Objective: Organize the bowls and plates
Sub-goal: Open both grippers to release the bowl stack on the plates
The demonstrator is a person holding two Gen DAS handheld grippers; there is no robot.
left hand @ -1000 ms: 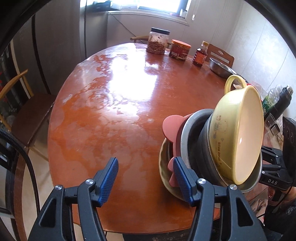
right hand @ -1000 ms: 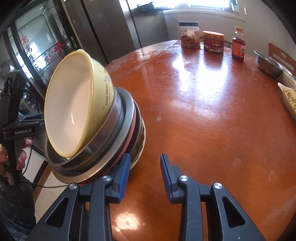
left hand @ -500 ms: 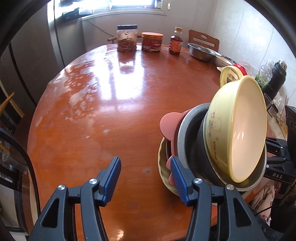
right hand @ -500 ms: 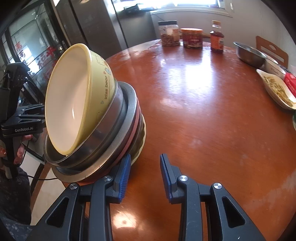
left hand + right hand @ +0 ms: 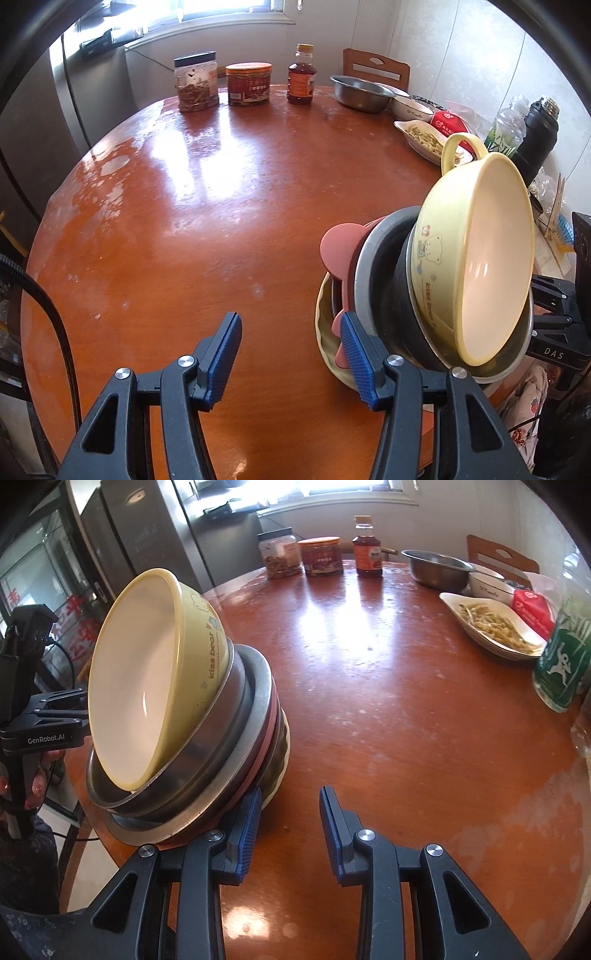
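Both left tongs (image 5: 290, 350) and right tongs (image 5: 290, 821) gape wide, apparently pressing the tilted bowl stack (image 5: 192, 738) over the desk (image 5: 221, 206).

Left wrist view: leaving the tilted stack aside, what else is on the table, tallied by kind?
Jars: 2, clear jar, red jar
Bottles: 2, sauce bottle, green-labelled bottle
Flasks: 1, black flask
Bowls: 2, steel bowl, white bowl
Dishes: 1, white dish
Packets: 1, red packet
Total: 9

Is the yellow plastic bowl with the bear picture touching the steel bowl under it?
Touching. In the right wrist view the yellow plastic bear bowl sits tilted inside the steel bowl, its side pressed on the steel rim with no gap.
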